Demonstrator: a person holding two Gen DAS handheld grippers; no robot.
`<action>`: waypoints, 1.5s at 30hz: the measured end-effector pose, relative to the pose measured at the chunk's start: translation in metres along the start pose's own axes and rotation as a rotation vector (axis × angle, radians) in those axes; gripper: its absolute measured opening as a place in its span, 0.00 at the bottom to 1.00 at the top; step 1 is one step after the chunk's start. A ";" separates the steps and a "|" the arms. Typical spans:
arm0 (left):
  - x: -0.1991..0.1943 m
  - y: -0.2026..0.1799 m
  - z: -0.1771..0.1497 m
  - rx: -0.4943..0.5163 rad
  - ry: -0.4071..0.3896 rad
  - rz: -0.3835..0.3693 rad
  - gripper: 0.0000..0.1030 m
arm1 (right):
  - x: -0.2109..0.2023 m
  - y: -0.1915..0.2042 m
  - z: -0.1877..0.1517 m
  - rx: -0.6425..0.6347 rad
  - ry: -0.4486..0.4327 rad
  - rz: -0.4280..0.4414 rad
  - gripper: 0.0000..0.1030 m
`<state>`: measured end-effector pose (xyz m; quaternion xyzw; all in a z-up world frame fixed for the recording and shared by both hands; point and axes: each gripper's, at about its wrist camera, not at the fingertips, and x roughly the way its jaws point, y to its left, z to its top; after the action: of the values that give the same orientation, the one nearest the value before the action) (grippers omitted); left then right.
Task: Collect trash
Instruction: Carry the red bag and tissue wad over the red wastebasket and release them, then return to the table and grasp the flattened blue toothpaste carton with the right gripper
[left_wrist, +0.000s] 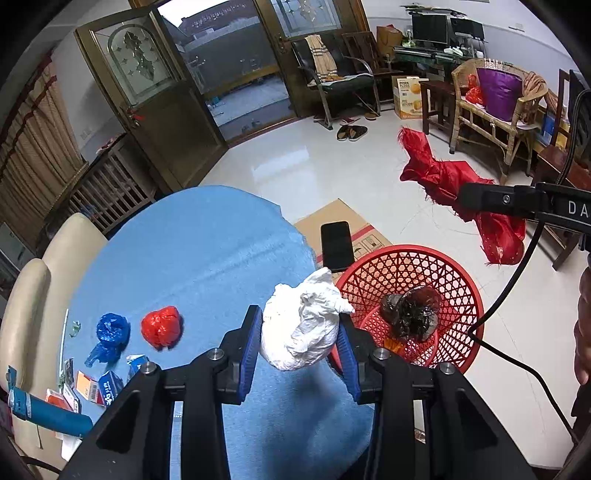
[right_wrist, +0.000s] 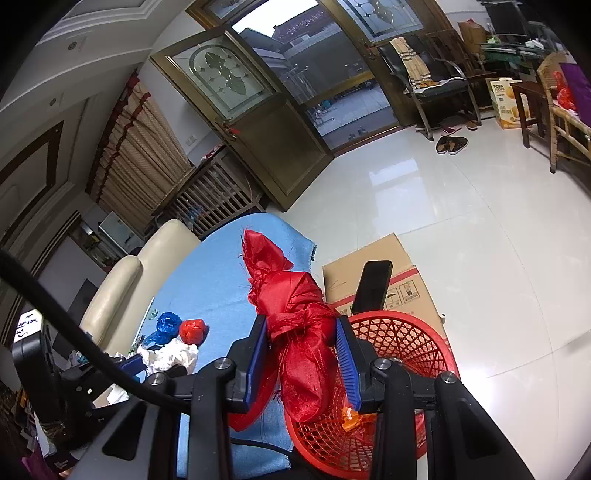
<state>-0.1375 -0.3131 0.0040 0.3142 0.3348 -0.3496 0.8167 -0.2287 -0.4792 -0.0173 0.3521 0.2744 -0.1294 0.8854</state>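
We saw blue-covered bench (left_wrist: 192, 258), white tiled floor (left_wrist: 295, 166), open door (left_wrist: 147, 92). Left gripper (left_wrist: 300, 332) jaws clamped white wad (left_wrist: 301, 325) over bench's right edge beside red basket (left_wrist: 454, 280). Right view alone showed right gripper (right_wrist: 301, 354) jaws gripping red cloth (right_wrist: 299, 332).

Bright doorway daylight — floor glare, fisheye-warped edges

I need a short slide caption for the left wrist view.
Left gripper holds a white crumpled bag beside the red basket.
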 end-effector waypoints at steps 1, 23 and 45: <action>0.001 -0.001 0.000 0.003 0.002 -0.002 0.40 | 0.000 0.000 0.000 0.001 0.002 -0.001 0.38; 0.026 -0.017 -0.001 -0.013 0.031 -0.234 0.43 | 0.022 -0.024 -0.003 0.090 0.069 -0.035 0.39; 0.024 0.054 -0.057 -0.172 0.051 -0.229 0.58 | 0.031 -0.018 -0.007 0.119 0.089 -0.008 0.61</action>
<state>-0.1015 -0.2488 -0.0327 0.2118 0.4177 -0.4023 0.7866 -0.2137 -0.4887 -0.0496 0.4083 0.3069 -0.1330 0.8494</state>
